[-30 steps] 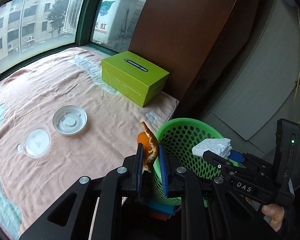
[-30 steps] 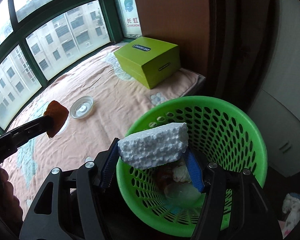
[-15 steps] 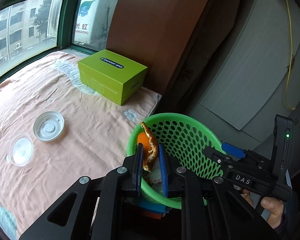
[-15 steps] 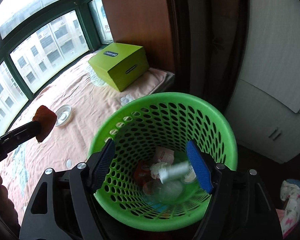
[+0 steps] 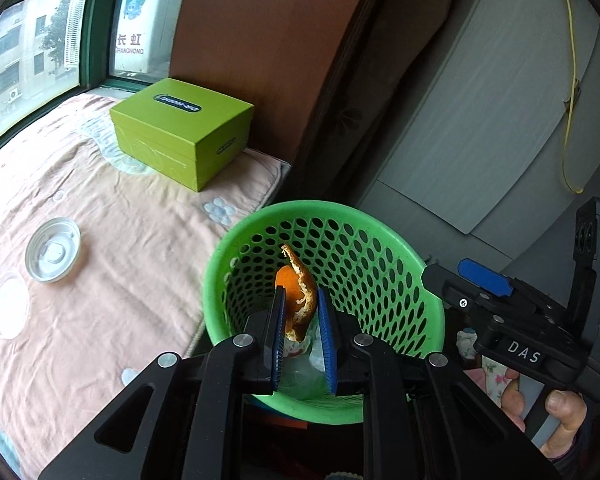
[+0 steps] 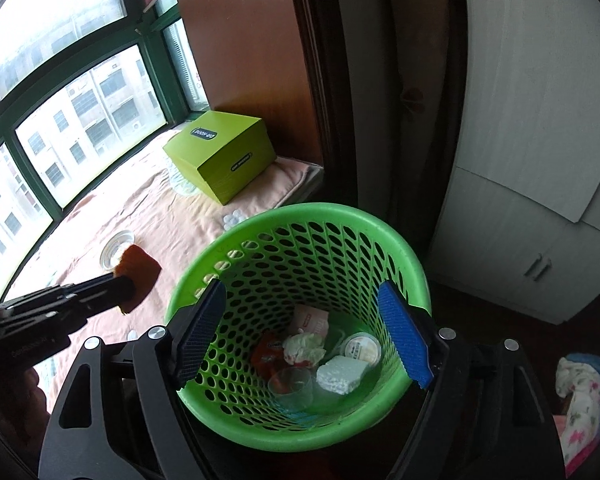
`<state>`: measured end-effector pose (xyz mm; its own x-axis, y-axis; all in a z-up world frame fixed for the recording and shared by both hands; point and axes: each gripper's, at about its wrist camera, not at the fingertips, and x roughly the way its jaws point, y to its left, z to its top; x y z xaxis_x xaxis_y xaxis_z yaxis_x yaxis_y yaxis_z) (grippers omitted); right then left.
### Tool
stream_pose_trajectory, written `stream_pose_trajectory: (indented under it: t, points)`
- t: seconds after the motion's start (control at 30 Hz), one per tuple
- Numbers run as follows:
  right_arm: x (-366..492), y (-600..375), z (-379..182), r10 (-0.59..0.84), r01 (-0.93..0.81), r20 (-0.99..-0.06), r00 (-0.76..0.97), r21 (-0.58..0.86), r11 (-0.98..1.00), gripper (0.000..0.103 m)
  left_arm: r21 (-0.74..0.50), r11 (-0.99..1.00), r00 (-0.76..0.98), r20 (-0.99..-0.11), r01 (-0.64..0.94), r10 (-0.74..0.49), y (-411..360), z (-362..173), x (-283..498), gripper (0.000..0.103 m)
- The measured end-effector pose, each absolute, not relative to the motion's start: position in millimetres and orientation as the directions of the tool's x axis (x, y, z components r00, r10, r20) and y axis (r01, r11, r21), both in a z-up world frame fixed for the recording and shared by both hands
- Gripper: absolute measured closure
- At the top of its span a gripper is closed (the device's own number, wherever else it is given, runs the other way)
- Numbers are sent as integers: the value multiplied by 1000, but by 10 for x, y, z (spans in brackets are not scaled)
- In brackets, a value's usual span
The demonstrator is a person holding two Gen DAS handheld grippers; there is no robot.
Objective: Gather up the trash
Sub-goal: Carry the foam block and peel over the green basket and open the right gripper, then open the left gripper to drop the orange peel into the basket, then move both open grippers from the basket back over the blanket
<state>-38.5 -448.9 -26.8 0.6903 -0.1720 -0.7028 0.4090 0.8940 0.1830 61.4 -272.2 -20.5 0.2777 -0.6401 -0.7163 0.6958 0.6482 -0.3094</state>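
My left gripper [image 5: 300, 300] is shut on a curled orange peel [image 5: 298, 296] and hangs over the near rim of the green perforated basket [image 5: 380, 240]. From the right wrist view the orange peel [image 6: 138, 272] sits just left of the basket [image 6: 340, 220]. My right gripper [image 6: 300, 320] stands above the basket mouth, its jaws opening with nothing between them. A white foam block [image 6: 342, 374] lies at the basket's bottom among a clear cup [image 6: 290, 384], a small tub [image 6: 360, 348] and crumpled wrappers [image 6: 304, 350].
A pink blanket [image 5: 120, 240] covers the window ledge, with a lime-green box [image 5: 180, 132] at its far end and two round clear lids [image 5: 52, 250] lying flat. A white cabinet [image 6: 540, 160] stands right of the basket. A hand [image 5: 556, 412] holds the right gripper's handle.
The right jaws spread and the foam block dropped into the basket. The left gripper carried the peel rightward from over the blanket to over the basket's rim.
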Motion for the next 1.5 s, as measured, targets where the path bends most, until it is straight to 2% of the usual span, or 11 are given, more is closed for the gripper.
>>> stream_pose_trajectory:
  t: [0.17, 0.23, 0.37, 0.43, 0.5, 0.67, 0.73, 1.07, 1.17, 1.23, 1.5]
  points:
    - [-435, -4548, -279, -176, 422, -704, 689, 192, 886, 25, -314, 632, 257, -720, 708, -645, -2838, -246, 580, 85]
    - [-451, -4572, -284, -176, 427, -704, 688, 196, 883, 25, -314, 629, 255, -719, 711, -647, -2862, -248, 569, 70]
    - [-470, -4583, -293, -175, 428, -704, 688, 199, 881, 25, -310, 631, 263, -715, 711, -648, -2869, -238, 551, 63]
    - [-465, -4569, -295, -169, 424, -705, 689, 202, 883, 25, -306, 642, 276, -715, 703, -642, -2841, -230, 558, 50]
    - [-449, -4552, -294, -167, 419, -704, 691, 201, 885, 25, -299, 655, 292, -715, 694, -635, -2794, -223, 567, 49]
    - [-394, -4478, -295, -147, 396, -702, 697, 205, 895, 25, -268, 702, 353, -714, 660, -605, -2613, -180, 614, 37]
    - [-357, -4434, -301, -133, 380, -703, 699, 208, 901, 25, -250, 730, 389, -713, 636, -583, -2513, -162, 648, 26]
    - [-55, -4075, -274, -57, 275, -697, 714, 204, 939, 24, -231, 836, 498, -713, 497, -493, -1863, -149, 945, 12]
    - [59, -3945, -269, -31, 239, -695, 718, 205, 949, 23, -219, 863, 522, -720, 456, -458, -1666, -170, 1026, 10]
    - [133, -3850, -263, -17, 215, -691, 722, 201, 956, 18, -211, 879, 536, -724, 428, -435, -1523, -181, 1075, 10]
    - [491, -3486, -292, 53, 116, -692, 720, 195, 974, 18, -191, 933, 580, -740, 304, -340, -905, -275, 1257, 9]
